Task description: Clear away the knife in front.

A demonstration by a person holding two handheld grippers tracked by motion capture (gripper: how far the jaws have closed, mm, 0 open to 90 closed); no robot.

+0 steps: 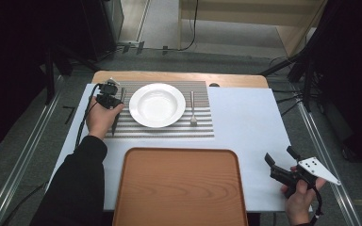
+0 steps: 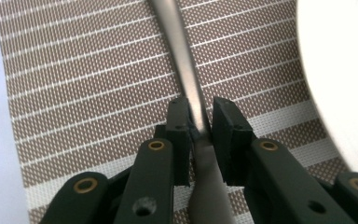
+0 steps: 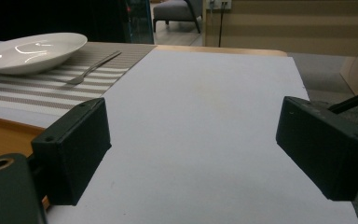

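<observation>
Between gripper [image 2: 199, 122] pads, slim steel knife [image 2: 186, 79]

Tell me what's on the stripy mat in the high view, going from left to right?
Left gripper over a knife → white plate → fork.

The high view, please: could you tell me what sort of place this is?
Probably a lab or studio mock-up of a dining table: a plate and fork on a striped placemat, beside a wooden tray.
</observation>
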